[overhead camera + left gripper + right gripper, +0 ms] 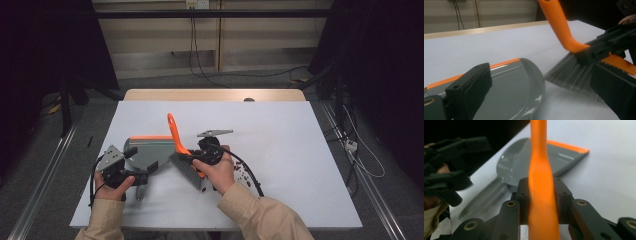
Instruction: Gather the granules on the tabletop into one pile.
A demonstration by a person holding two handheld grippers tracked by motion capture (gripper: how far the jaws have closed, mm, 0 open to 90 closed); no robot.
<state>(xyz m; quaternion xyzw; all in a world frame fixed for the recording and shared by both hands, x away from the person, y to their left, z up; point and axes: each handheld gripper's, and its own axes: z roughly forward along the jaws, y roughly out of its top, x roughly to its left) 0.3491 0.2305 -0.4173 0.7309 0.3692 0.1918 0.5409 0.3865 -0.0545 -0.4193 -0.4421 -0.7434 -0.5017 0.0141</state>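
Most of the white table (280, 125) lay bare, its far half and whole right side open to a hand from the front or right. The grey dustpan (145, 150) and the orange brush (181, 150) crowded the near-left middle, the bristles just beside the pan's rim, leaving no gap between them. Dark crumbs (242, 175) lay scattered near the right hand (220, 172), a small patch to skirt.

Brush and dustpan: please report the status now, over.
Right gripper shut on the orange brush handle. Left gripper at the grey dustpan handle, grip unclear. Bristles beside the pan rim. Dark crumbs lie behind the brush, right of the hand.
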